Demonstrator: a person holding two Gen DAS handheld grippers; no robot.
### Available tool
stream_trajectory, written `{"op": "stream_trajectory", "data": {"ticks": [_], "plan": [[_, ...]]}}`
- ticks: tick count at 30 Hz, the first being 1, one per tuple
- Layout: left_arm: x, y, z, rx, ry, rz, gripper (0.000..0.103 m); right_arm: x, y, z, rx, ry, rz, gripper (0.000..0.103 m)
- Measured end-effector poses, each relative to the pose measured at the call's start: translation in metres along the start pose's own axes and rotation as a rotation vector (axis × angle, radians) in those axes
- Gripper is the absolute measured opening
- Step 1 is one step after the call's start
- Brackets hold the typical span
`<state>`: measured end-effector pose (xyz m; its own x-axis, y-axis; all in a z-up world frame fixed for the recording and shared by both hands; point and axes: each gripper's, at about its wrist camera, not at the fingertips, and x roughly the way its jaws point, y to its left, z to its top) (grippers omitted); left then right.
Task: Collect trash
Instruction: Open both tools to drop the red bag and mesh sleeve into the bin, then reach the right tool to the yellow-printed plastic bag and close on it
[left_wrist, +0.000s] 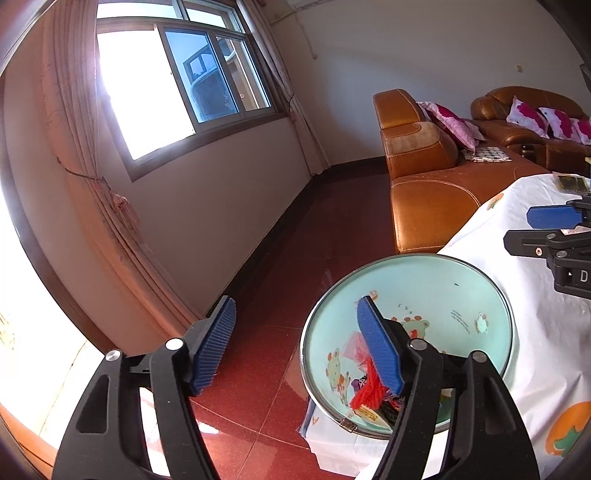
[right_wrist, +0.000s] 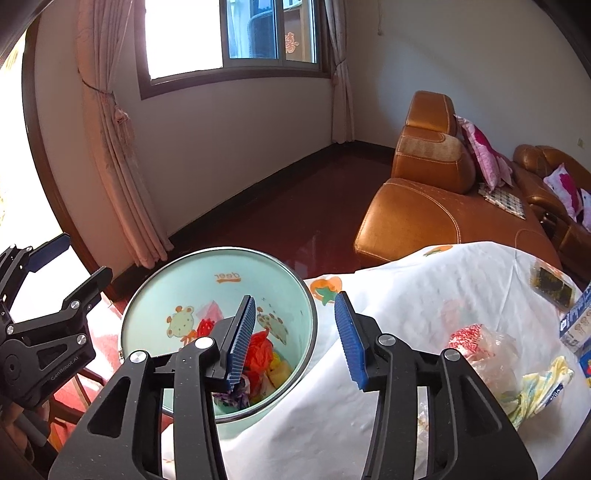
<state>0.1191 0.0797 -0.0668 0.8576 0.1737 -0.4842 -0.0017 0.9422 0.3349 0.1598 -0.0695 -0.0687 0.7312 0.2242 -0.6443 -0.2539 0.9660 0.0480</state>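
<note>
A mint-green bin (left_wrist: 424, 280) (right_wrist: 192, 280) with cartoon prints stands at the table's left edge, holding red, yellow and purple trash (right_wrist: 262, 354). My left gripper (left_wrist: 295, 347) is open and empty, one finger over the bin's mouth, the other over the floor. My right gripper (right_wrist: 295, 343) is open and empty, its left finger over the bin, its right finger over the cloth. On the table to the right lie a red-and-white wrapper in clear plastic (right_wrist: 476, 343), a yellow patterned wrapper (right_wrist: 535, 384) and a dark packet (right_wrist: 554, 284).
The table wears a white cloth (right_wrist: 406, 295) with orange prints. A blue-and-white box (right_wrist: 580, 325) sits at its right edge. Orange leather sofas (right_wrist: 424, 206) with pink cushions stand behind. Red tiled floor (left_wrist: 277, 258), curtain and window lie to the left.
</note>
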Motion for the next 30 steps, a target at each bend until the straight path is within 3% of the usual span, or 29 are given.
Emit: {"op": "stream_trajectory", "data": {"ticks": [12, 20, 24, 30], "plan": [[-0.005, -0.014, -0.005, 0.010, -0.006, -0.030, 0.081, -0.032, -0.029, -0.012, 0.033, -0.029, -0.056, 0.046], [-0.012, -0.038, -0.008, 0.035, -0.014, -0.079, 0.083, -0.068, -0.128, -0.025, 0.145, -0.050, -0.275, 0.048], [-0.014, -0.056, -0.008, 0.056, -0.016, -0.111, 0.087, -0.061, -0.183, -0.040, 0.223, 0.019, -0.348, 0.048], [-0.014, -0.081, -0.011, 0.086, -0.010, -0.157, 0.087, -0.039, -0.215, -0.070, 0.281, 0.164, -0.298, 0.047]]}}
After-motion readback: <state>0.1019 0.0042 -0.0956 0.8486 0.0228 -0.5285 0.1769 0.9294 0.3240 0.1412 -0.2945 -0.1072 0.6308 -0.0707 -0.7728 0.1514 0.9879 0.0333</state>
